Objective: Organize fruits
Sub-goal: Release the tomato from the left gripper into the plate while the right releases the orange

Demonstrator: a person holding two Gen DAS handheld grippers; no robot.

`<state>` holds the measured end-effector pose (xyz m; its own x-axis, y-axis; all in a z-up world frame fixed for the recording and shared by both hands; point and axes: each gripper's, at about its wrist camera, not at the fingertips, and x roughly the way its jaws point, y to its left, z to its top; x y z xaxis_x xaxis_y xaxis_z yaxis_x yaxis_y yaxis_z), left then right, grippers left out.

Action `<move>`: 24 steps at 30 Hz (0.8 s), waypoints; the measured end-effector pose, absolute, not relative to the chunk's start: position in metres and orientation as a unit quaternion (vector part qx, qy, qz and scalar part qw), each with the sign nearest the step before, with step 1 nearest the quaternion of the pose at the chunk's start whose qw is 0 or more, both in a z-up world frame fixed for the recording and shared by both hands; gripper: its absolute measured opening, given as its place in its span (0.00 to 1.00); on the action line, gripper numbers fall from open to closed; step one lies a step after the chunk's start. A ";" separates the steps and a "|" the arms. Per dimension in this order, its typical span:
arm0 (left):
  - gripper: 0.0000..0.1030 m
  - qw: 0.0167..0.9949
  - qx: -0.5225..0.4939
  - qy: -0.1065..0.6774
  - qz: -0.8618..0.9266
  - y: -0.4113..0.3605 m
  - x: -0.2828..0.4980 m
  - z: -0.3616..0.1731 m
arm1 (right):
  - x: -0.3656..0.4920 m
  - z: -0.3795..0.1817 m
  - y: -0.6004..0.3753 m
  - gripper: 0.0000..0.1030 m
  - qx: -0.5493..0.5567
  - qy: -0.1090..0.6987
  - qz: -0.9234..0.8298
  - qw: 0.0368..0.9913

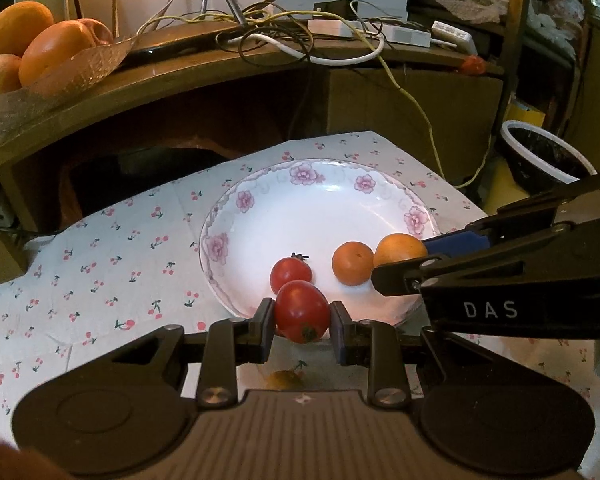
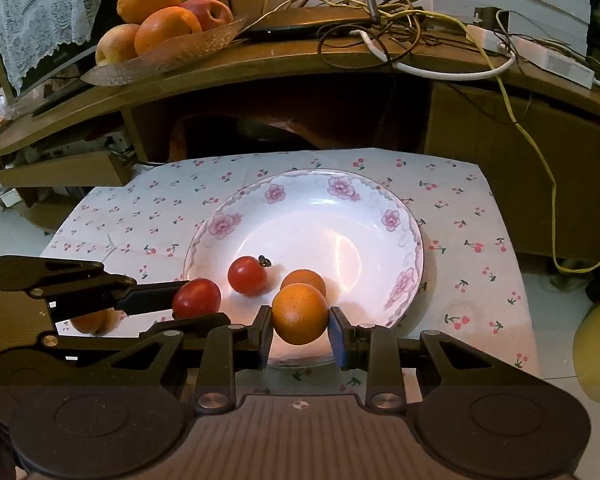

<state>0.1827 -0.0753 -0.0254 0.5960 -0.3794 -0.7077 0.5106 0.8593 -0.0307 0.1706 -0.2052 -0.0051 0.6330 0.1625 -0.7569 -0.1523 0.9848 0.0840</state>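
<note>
The left gripper [image 1: 302, 318] clamps a glossy red tomato [image 1: 302, 311] over the plate's [image 1: 260, 184] near rim; the right gripper [image 2: 299, 330] clamps a dimpled orange [image 2: 300, 314] there too. A second tomato [image 2: 247, 275] (stem on) and second orange [image 1: 353, 263] sit inside. Only the right view shows another orange fruit [image 2: 94, 322] on the cherry-print cloth [image 2: 468, 216] left of the plate. The plate's far half lies bare.

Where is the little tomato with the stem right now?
In both wrist views the small tomato lies on the flowered plate, left of the loose orange and just behind the tomato held by the left hand-held gripper.
</note>
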 end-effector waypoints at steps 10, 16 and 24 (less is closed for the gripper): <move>0.33 0.889 0.092 0.373 -0.251 -0.078 0.186 -0.028 | 0.176 -0.009 -0.208 0.30 0.009 0.423 0.079 0.902; 0.33 0.889 0.092 0.372 -0.251 -0.078 0.186 -0.029 | 0.178 -0.010 -0.208 0.31 0.012 0.425 0.076 0.902; 0.37 0.890 0.086 0.371 -0.249 -0.077 0.188 -0.028 | 0.178 -0.009 -0.209 0.38 0.013 0.418 0.077 0.905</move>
